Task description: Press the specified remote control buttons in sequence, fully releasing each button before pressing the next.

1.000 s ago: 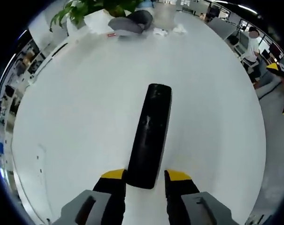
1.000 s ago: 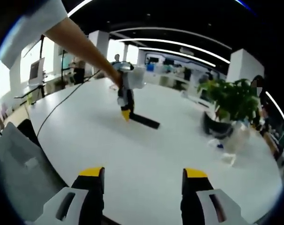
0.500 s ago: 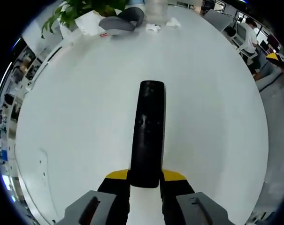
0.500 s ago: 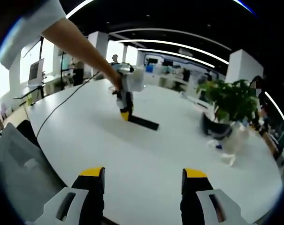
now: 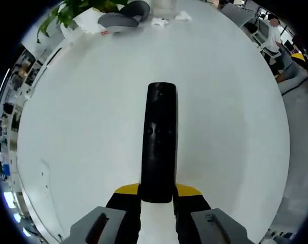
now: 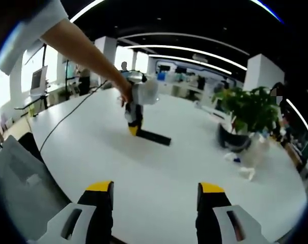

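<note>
**Left gripper clamped on the remote, right gripper idle**

Left gripper view: my left gripper [image 5: 157, 192] has its two yellow-tipped jaws pressed against the near end of the black remote [image 5: 159, 142], one on each side, so it grips the remote. A second ago those jaws stood apart with the remote's end lying loose between them; half a second ago they had already closed in, and they stay that way now. The remote lies flat on the white table [image 5: 82, 117], running straight away from me, where a second ago it slanted to the right. Small buttons show as faint dots near its middle. At the far edge of the table sit a grey bag [image 5: 122, 16], a potted plant [image 5: 72, 10] and some crumpled white paper [image 5: 160, 21].

Right gripper view: my right gripper [image 6: 156, 195] hangs over the near part of the table [image 6: 159, 173] with its jaws wide apart and nothing between them, the same as a second ago. Across the table my other hand [image 6: 127, 94] holds the left gripper [image 6: 135, 122] tipped down onto the end of the remote [image 6: 152, 137], which rests on the tabletop. The plant [image 6: 248, 109] stands well off to the right.
</note>
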`<action>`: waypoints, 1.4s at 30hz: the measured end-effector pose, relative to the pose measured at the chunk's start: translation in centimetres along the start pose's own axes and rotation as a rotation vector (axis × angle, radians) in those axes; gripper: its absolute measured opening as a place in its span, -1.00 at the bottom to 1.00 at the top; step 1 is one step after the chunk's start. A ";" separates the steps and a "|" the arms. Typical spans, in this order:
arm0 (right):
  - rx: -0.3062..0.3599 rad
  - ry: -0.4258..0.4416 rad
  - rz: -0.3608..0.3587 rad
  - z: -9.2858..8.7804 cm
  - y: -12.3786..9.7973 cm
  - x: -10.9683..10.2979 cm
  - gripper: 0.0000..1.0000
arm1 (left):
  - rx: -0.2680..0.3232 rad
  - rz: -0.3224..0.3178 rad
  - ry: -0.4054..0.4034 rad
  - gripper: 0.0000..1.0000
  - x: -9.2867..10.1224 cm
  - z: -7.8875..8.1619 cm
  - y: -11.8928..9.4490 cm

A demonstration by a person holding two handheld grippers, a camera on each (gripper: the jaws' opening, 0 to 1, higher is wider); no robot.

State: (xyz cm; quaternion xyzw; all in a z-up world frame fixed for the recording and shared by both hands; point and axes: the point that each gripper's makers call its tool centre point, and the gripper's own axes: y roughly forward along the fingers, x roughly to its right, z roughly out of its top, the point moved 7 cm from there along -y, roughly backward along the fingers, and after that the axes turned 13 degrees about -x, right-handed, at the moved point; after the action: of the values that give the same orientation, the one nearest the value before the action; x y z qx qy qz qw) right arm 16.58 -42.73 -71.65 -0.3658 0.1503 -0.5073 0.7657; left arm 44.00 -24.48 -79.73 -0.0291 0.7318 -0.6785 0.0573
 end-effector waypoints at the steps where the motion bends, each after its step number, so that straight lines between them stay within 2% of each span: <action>1: 0.001 0.000 0.001 0.0 0.0 0.0 0.28 | -0.001 0.002 -0.002 -0.54 0.1 0.0 0.0; 17: 0.008 -0.006 0.002 0.1 -0.2 -0.2 0.24 | -0.016 -0.005 -0.024 -0.54 2.3 -0.2 -0.1; 26: 0.012 -0.001 0.001 0.2 -0.3 -0.1 0.23 | -0.048 -0.005 -0.013 -0.54 3.6 -0.1 -0.2; 34: 0.009 -0.008 0.002 0.2 -0.3 -0.1 0.19 | -0.026 -0.015 -0.040 -0.53 4.5 -0.4 -0.3; 42: 0.023 0.006 -0.003 0.2 -0.5 0.1 0.22 | -0.046 -0.018 -0.026 -0.53 5.5 -0.4 -0.4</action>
State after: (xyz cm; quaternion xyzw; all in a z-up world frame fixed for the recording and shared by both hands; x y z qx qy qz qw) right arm 16.42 -42.78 -71.13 -0.3556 0.1461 -0.5114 0.7686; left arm 38.51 -24.80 -79.59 -0.0459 0.7460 -0.6617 0.0600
